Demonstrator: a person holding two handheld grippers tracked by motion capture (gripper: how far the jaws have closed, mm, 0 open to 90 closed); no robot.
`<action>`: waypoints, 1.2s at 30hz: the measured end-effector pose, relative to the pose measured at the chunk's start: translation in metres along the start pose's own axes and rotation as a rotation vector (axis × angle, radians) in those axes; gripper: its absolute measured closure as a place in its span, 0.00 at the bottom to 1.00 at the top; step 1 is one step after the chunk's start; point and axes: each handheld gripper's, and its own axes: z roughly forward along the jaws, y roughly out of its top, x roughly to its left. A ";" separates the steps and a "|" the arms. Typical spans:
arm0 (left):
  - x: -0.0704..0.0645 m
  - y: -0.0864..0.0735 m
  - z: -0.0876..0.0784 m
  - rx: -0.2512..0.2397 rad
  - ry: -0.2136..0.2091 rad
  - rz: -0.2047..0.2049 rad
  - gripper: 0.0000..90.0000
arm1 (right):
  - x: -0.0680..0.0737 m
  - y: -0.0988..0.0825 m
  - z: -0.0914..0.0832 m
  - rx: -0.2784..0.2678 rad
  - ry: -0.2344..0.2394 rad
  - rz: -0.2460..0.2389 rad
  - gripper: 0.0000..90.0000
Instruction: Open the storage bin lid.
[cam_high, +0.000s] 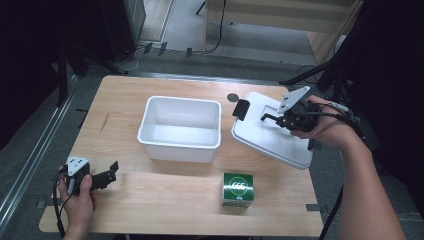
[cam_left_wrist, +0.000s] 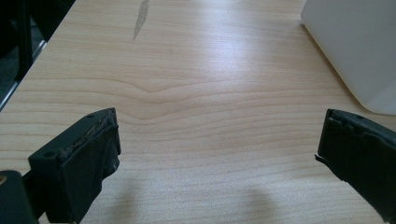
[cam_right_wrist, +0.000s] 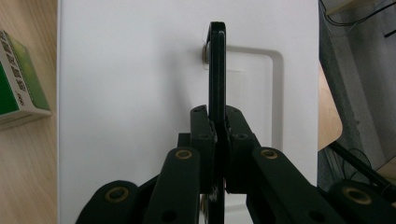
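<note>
A white lid (cam_high: 270, 140) (cam_right_wrist: 130, 93) lies at the table's right, with a black clip (cam_high: 241, 109) on its far-left corner. My right gripper (cam_high: 276, 118) (cam_right_wrist: 217, 116) is over the lid's right part, shut on a thin black handle piece (cam_right_wrist: 217, 65) that stands edge-on from the lid's top. An open white bin (cam_high: 175, 152) (cam_left_wrist: 355, 46) stands in the middle of the table. Near the front-left corner my left gripper (cam_high: 111, 173) (cam_left_wrist: 219, 144) rests low over the bare wood, open, with nothing between its fingers.
A green box (cam_high: 237, 189) (cam_right_wrist: 18, 79) stands near the front edge, right of centre. The wooden table (cam_high: 150, 200) has bare wood between the left gripper and the bin. The lid's right edge reaches past the table's side. Dark stands and cables surround the table.
</note>
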 end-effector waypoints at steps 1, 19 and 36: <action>0.000 0.000 0.000 0.000 0.000 0.000 0.00 | 0.000 -0.002 0.001 0.003 -0.001 0.000 0.95; 0.000 0.000 0.000 -0.002 -0.002 -0.002 0.00 | 0.007 -0.026 0.049 0.032 0.002 0.040 0.95; 0.000 0.000 0.000 -0.002 -0.004 -0.002 0.00 | 0.020 -0.034 0.095 0.057 0.020 0.047 0.95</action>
